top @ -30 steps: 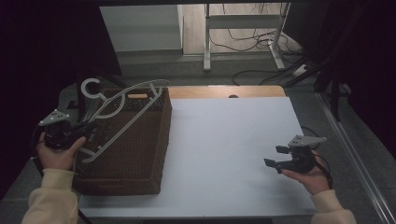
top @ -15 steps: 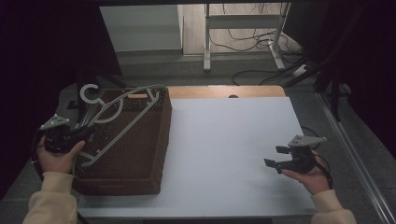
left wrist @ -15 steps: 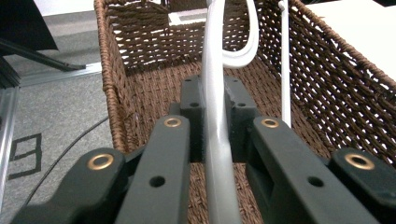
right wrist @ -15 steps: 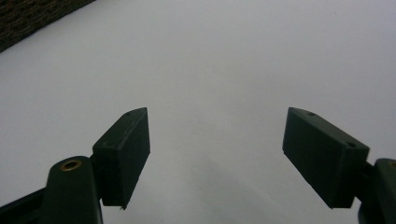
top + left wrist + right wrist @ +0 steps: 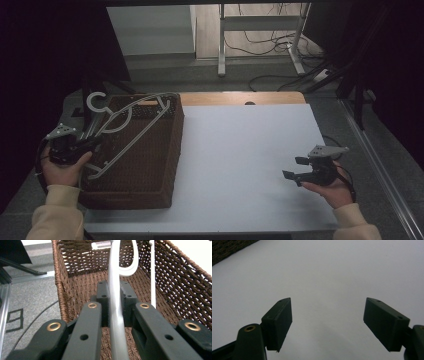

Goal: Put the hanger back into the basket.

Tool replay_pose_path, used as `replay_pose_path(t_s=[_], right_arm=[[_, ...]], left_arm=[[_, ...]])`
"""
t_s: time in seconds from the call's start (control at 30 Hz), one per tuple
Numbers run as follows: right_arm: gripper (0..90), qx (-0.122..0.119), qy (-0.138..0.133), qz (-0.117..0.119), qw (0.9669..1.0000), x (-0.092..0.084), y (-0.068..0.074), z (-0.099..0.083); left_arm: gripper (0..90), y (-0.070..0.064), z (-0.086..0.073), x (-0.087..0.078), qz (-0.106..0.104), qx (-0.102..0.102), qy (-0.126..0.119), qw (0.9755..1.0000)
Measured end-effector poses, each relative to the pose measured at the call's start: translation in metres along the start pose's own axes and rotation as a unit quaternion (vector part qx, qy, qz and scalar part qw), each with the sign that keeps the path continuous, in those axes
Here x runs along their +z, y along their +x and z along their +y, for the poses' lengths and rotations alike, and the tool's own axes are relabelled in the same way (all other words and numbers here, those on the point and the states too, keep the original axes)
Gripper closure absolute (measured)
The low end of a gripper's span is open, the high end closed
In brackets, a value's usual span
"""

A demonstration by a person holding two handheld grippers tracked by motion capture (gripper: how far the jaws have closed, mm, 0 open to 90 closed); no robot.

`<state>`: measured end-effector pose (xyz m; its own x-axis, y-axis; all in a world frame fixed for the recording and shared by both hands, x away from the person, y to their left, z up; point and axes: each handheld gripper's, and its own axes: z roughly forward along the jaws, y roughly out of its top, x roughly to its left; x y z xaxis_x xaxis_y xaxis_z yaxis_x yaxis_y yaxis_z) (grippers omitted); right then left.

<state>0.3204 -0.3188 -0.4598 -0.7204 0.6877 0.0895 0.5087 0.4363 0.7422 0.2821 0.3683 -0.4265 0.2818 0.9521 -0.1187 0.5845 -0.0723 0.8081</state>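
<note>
hanger: white plastic hanger (image 5: 127, 127) lies tilted over the open top of the wicker basket (image 5: 150, 172), hook end up at the far left corner, the long bar slanting down toward my near-left side.
long axis: from where i sit it runs near-left to far-right across the basket mouth; in the left gripper view the bar (image 5: 115, 302) rises straight away from the jaws.
left gripper: my left gripper (image 5: 80, 146) sits at the basket's left rim, jaws closed tight on the hanger bar, pads pressing it from both sides.
right gripper: my right gripper (image 5: 295, 168) hovers low over the white table (image 5: 240, 145), jaws spread wide, nothing between them (image 5: 328, 322).
nearer hand: the left, by far; the right is well apart, across the bare sheet.
relation that matters: the hanger's far end rests on the basket's far rim, so i judge the next move needs a lift clear of the wicker before any swing toward the table.
risk: i'd guess the hook could snag on the weave.
</note>
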Motion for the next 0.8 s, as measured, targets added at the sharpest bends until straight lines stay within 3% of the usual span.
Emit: replay_pose_path(t_s=[0.43, 0.5, 0.53, 0.6, 0.7, 0.8], right_arm=[[23.1, -0.002, 0.003, 0.0, 1.0, 0.001, 0.0, 0.0], [23.1, -0.002, 0.003, 0.0, 1.0, 0.001, 0.0, 0.0], [23.1, -0.002, 0.003, 0.0, 1.0, 0.001, 0.0, 0.0], [23.1, -0.002, 0.003, 0.0, 1.0, 0.001, -0.001, 0.0], [23.0, -0.003, 0.004, 0.002, 1.0, 0.001, 0.0, 0.0], [22.9, -0.001, 0.003, 0.002, 1.0, 0.001, 0.0, 0.0]], left_arm=[[80.5, -0.001, 0.001, 0.008, 0.006, 0.004, 0.012, 0.9999], [80.4, 0.001, 0.0, 0.011, 0.002, -0.004, 0.014, 0.9999], [80.2, 0.003, -0.001, 0.013, -0.011, -0.011, 0.024, 0.9996], [73.2, 0.005, -0.002, 0.015, -0.027, -0.015, 0.032, 0.999], [56.8, 0.0, 0.0, 0.014, -0.024, 0.002, 0.02, 0.9995], [49.8, -0.005, 0.002, 0.013, -0.022, 0.011, 0.018, 0.9995]])
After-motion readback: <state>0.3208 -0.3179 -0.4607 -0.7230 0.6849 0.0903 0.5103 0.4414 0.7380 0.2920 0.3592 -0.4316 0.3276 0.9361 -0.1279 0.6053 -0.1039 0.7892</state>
